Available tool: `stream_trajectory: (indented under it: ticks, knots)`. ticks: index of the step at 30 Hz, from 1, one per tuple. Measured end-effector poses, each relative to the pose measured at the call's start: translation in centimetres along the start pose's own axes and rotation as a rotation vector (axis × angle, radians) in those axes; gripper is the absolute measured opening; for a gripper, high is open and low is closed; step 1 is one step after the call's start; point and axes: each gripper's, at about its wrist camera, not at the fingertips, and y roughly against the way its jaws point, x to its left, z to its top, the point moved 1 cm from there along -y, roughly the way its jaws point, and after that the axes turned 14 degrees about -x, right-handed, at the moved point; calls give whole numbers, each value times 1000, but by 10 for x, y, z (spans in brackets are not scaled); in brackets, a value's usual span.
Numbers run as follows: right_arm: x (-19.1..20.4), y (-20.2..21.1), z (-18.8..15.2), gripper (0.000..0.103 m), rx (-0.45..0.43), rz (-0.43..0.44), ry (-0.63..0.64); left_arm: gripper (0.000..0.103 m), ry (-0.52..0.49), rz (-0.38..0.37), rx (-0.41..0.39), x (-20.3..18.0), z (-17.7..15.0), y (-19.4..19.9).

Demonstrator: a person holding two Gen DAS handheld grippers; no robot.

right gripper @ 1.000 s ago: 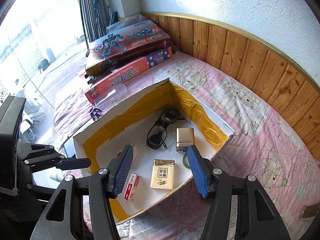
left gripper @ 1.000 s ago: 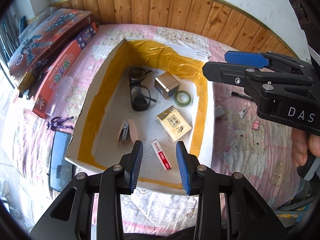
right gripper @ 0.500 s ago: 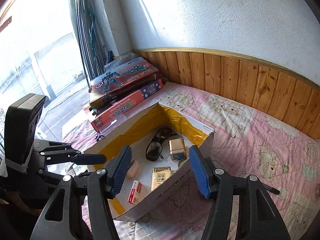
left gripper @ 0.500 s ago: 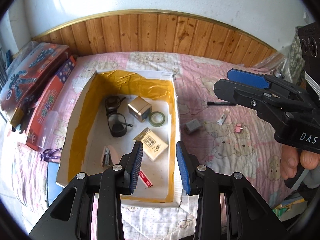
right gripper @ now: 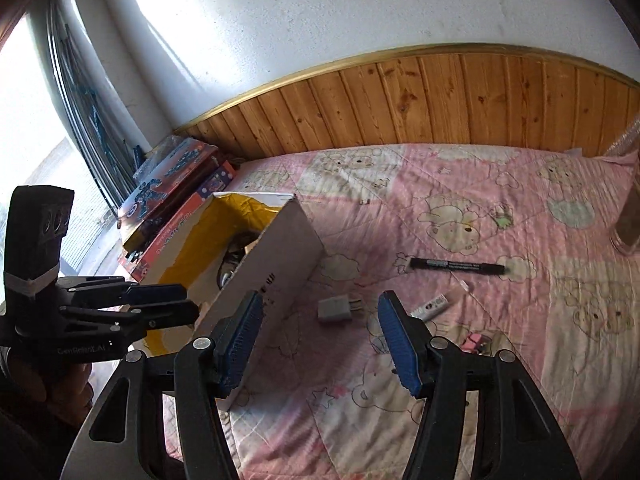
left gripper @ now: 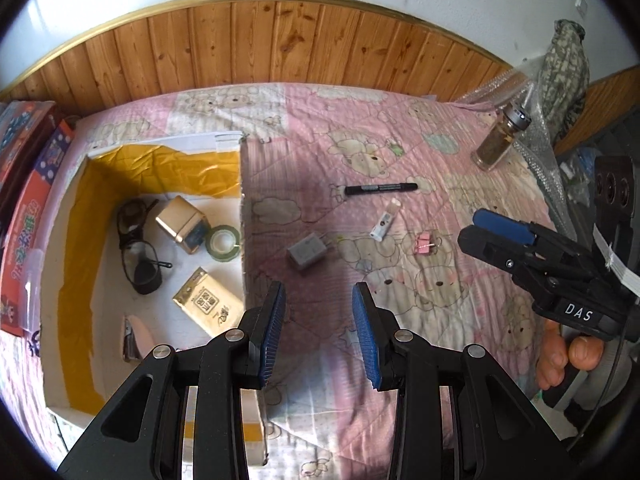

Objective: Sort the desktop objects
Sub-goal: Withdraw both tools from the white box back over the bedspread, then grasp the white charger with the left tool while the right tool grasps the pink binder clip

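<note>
A white box with yellow lining (left gripper: pixel 80 208) (right gripper: pixel 280 256) lies on the pink quilt at the left. It holds glasses (left gripper: pixel 136 248), a gold cube (left gripper: pixel 182 222), a tape roll (left gripper: pixel 225 242), a tan pack (left gripper: pixel 210 306) and a stapler (left gripper: pixel 130 334). To its right on the quilt lie a grey plug (left gripper: pixel 307 252) (right gripper: pixel 338 308), a black marker (left gripper: pixel 380 188) (right gripper: pixel 456 266), a small white tube (left gripper: pixel 385 226) (right gripper: pixel 432 305) and a pink clip (left gripper: pixel 424 243) (right gripper: pixel 474 340). My left gripper (left gripper: pixel 319 332) is open and empty above the quilt beside the box. My right gripper (right gripper: pixel 320 344) is open and empty, near the plug.
Toy boxes (left gripper: pixel 24 184) (right gripper: pixel 176 192) are stacked left of the white box. A glass jar (left gripper: pixel 500 142) and a wrapped bundle (left gripper: pixel 564 76) stand at the far right. Wood panelling (left gripper: pixel 280 44) runs behind the bed.
Both grippers have pulled back from over the box and swung right. The loose items on the quilt have come into view. Both stay open and empty.
</note>
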Motion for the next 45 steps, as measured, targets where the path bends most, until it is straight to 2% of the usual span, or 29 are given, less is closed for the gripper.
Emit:
stream_trajectory:
  ticks: [5,10,15,19,25,28,30,32,34,39,40,43,45]
  knots:
    - [-44,-5,-22,61,53,-119,-89,37,-24,-18,61,-13,2,-34]
    - [-77,-15,-40,61,114,-221,-150,39,-6,-31,140,-19,3,-70]
    - [-97,-34,-49,61,176,-264,-169,41,53,-31,239,-21,3,-111]
    - [-101,-56,-51,61,212,-275,-84,41,114,30,285,-10,-1,-141]
    - [-109,-82,-60,61,258,-265,100,42,183,82,352,7,-7,-176]
    - [-114,-92,-64,61,267,-242,161,47,187,104,352,9,-6,-187]
    - [-120,-99,-67,56,288,-239,169,50,177,104,333,6,-1,-190]
    - [-127,-98,-64,44,269,-229,145,50,194,55,329,2,4,-193]
    - [-135,-96,-61,36,264,-222,111,50,196,21,341,-3,6,-196]
    - [-145,-88,-57,35,263,-194,41,50,203,69,333,6,9,-184]
    - [-144,-87,-56,37,255,-189,39,50,201,81,322,9,10,-178]
    - [-142,-77,-52,64,228,-175,69,50,197,132,330,18,3,-169]
    - [-139,-77,-53,66,230,-154,127,50,196,138,342,17,-1,-170]
